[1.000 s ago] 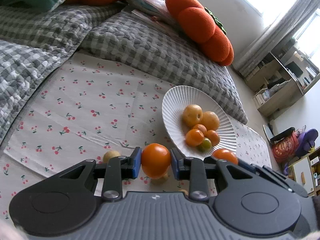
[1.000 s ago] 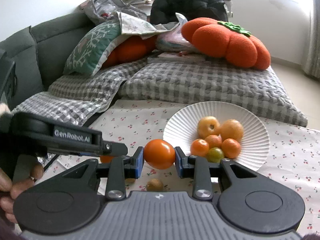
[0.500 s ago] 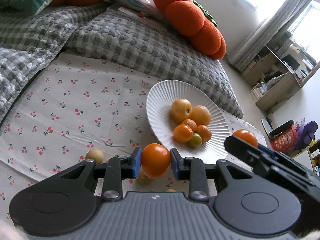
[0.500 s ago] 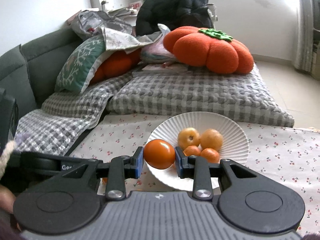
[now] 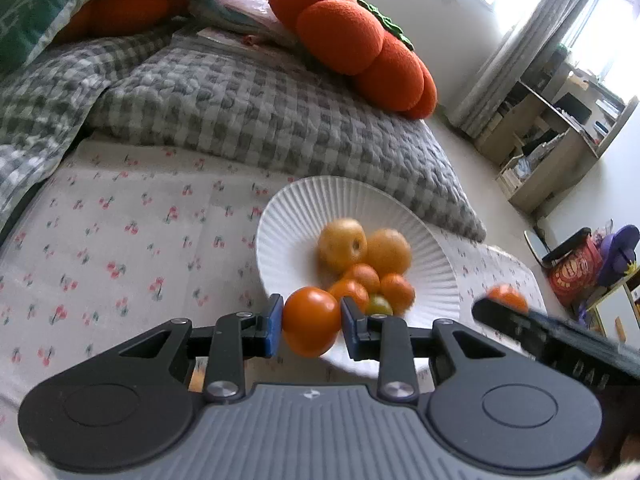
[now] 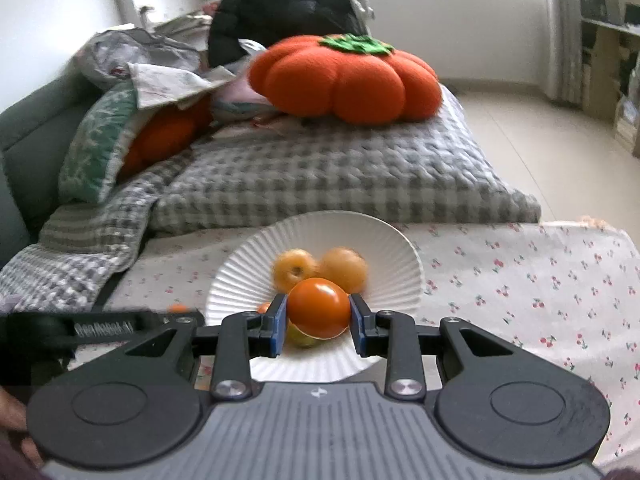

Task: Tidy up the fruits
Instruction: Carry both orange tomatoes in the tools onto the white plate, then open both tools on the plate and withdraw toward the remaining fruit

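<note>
Left gripper (image 5: 311, 327): clenched on an orange tomato (image 5: 311, 326); the blue pads press on its two sides; it hangs over the near-left rim of the plate (image 5: 288, 220).
Right gripper (image 6: 317, 320): clenched on a second tomato (image 6: 319, 313); it hangs over the middle of the plate, in front of the fruit pile.
Plate: white, ribbed; it lies on the cherry cloth (image 5: 120, 232), near the grey check blanket (image 5: 260, 120).
Fruit on plate: two yellow-orange round fruits (image 5: 364, 246) at the far side of the pile; smaller orange ones (image 5: 374, 284) and one green one (image 5: 379, 305) at the near side, all touching.
Other gripper seen: in the left view the right gripper comes in at the right of the plate, with its tomato at the tip; in the right view the left gripper is at the left of the plate.
Behind the plate: pumpkin cushion (image 6: 346, 76) on the blanket; green pillow (image 6: 100, 140) further left.
Picture: fruit on the plate is blurred.
</note>
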The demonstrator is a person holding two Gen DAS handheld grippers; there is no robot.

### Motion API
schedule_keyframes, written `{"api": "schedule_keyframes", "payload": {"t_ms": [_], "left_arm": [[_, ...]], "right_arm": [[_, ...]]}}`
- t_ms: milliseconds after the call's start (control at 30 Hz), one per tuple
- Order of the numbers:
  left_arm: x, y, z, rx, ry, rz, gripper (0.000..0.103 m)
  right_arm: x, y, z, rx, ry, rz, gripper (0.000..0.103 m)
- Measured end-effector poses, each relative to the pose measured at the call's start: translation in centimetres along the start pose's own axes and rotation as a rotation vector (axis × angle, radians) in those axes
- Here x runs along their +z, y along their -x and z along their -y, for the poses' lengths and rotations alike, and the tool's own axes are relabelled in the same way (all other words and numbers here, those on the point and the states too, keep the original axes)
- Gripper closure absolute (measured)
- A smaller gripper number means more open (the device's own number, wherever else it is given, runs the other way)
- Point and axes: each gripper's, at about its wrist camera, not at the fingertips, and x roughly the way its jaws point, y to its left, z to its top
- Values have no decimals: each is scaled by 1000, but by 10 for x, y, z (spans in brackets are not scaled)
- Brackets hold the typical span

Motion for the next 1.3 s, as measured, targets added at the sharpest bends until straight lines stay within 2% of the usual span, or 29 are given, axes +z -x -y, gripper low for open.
{"api": "schedule_keyframes", "payload": {"t_ms": [233,567,1133,1300], "left_arm": [[6,-30,-5,-26,-2,-27,83],[13,-51,-2,-19,-56,-14,83],[15,-67,2,-11,-87,-8,82],[16,-65,1,-16,-79,-8,81]], "right_arm": [[0,-22,17,-40,-29,-51,74],[-2,-49,24,-79,-9,-76,74],[2,-70,26,-72,-10,-49,73],[3,-66,27,-63,-36,-32,70]]}}
